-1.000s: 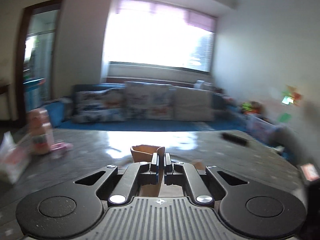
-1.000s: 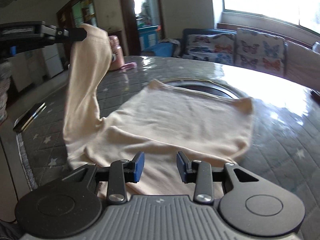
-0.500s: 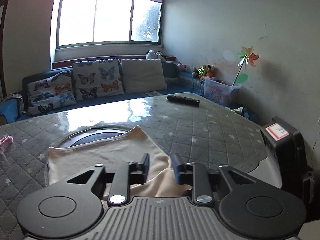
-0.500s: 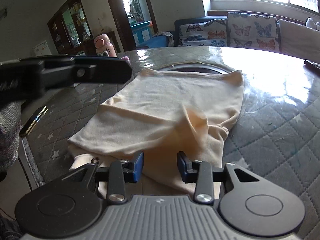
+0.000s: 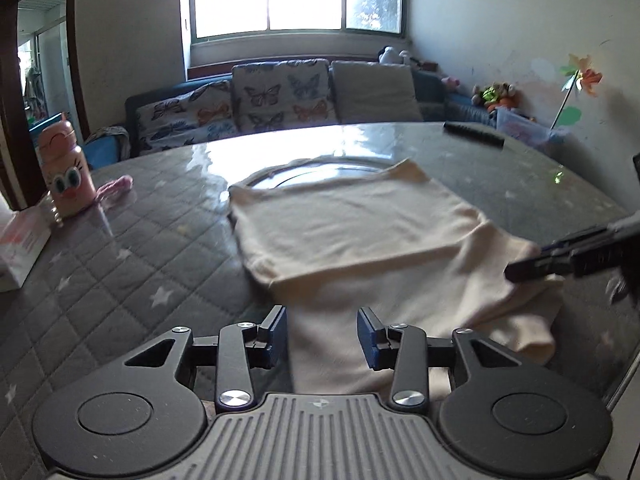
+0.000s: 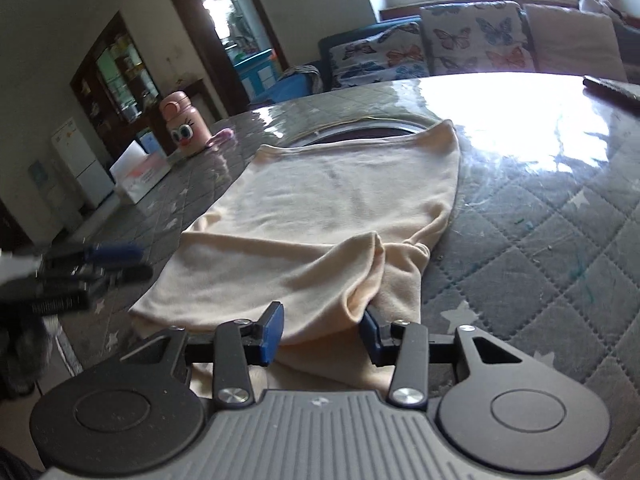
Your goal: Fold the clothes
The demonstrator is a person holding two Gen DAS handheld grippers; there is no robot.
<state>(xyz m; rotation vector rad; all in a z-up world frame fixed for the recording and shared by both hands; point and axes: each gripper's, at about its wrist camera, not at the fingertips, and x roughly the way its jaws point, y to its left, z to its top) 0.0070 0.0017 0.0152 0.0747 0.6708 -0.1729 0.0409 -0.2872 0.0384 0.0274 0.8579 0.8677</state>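
A cream garment [image 5: 360,240] lies on the grey quilted table [image 5: 120,272], one side folded over its body. It also shows in the right wrist view [image 6: 320,216], with a rumpled fold near the front. My left gripper [image 5: 322,336] is open and empty, just above the garment's near edge. My right gripper [image 6: 322,334] is open with the folded cloth bunched between its jaws, not clamped. The right gripper shows at the right edge of the left wrist view [image 5: 568,256], over the garment's right corner. The left gripper shows blurred at the left of the right wrist view [image 6: 92,264].
A pink bottle [image 5: 64,176] and a white box [image 5: 20,248] stand at the table's left. A black remote [image 5: 474,134] lies at the far right. A round inset [image 5: 312,168] lies under the garment's far edge. A sofa with cushions [image 5: 280,100] stands behind.
My left gripper carried a sleeve across the garment, let go of it and opened. It has drawn back to the near edge. The right gripper stayed open and moved closer to the fold.
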